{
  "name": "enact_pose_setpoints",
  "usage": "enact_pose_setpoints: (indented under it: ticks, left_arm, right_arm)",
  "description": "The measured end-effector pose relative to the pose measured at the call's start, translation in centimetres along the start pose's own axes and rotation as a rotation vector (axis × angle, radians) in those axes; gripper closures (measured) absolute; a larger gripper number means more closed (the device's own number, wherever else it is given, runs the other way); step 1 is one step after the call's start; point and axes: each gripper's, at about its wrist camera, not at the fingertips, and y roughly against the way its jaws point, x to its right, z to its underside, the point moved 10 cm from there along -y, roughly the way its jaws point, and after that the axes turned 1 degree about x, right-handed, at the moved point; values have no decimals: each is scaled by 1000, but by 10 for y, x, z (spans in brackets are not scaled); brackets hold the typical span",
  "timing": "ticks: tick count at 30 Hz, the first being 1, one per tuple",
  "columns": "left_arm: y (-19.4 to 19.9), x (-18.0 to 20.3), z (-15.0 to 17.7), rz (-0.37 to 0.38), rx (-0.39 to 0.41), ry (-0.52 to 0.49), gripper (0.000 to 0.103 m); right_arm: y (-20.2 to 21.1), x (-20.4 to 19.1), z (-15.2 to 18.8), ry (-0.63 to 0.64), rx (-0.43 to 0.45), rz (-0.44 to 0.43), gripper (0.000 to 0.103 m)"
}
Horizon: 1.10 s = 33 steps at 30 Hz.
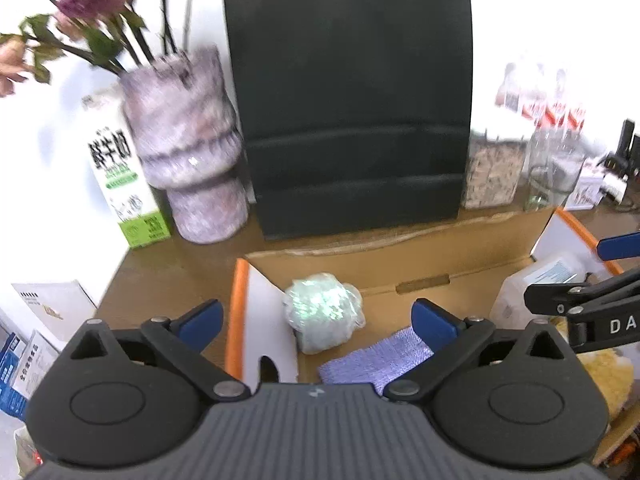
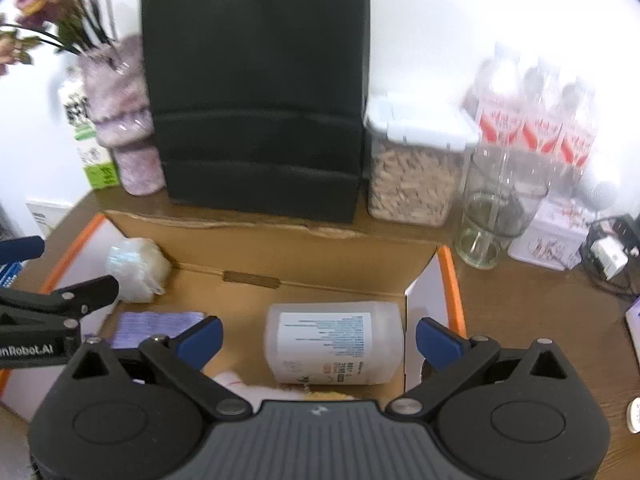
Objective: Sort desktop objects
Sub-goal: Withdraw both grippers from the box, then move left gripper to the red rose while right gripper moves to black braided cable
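An open cardboard box (image 1: 400, 252) with orange-edged flaps sits on the brown desk; it also shows in the right wrist view (image 2: 304, 248). Inside lie a plastic-wrapped pale green bundle (image 1: 322, 312) (image 2: 136, 268), a purple cloth (image 1: 376, 360) (image 2: 156, 326), a white plastic bottle on its side (image 2: 336, 344) (image 1: 532, 284) and something yellow (image 1: 608, 368). My left gripper (image 1: 318, 320) is open and empty above the box's left part. My right gripper (image 2: 318, 338) is open and empty above the bottle.
A black bag (image 1: 352, 96) stands behind the box. A purple vase with flowers (image 1: 188, 148) and a milk carton (image 1: 120, 176) stand at the left. A cereal container (image 2: 412, 164), a glass jar (image 2: 492, 208), water bottles (image 2: 536, 120) and a charger (image 2: 608, 256) are at the right.
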Motion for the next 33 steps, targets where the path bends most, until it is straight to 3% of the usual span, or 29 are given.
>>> enact_pose_setpoints:
  ticks: [6,14,24,33]
  left_arm:
    - [55,-11,2,19,105,7,0]
    - [124,-33,41,18,201,55,0]
    - [176,-54,120,-29,199,91,0]
    - [187,-52,175,-11,130,157,0]
  right_arm:
    - [57,-8,3,32,115,-50,0]
    - [121,-18,52,85,201,-91,0]
    - [162,-32,141,58,221,-89,0]
    - [176,-36,200,6,211,-57,0]
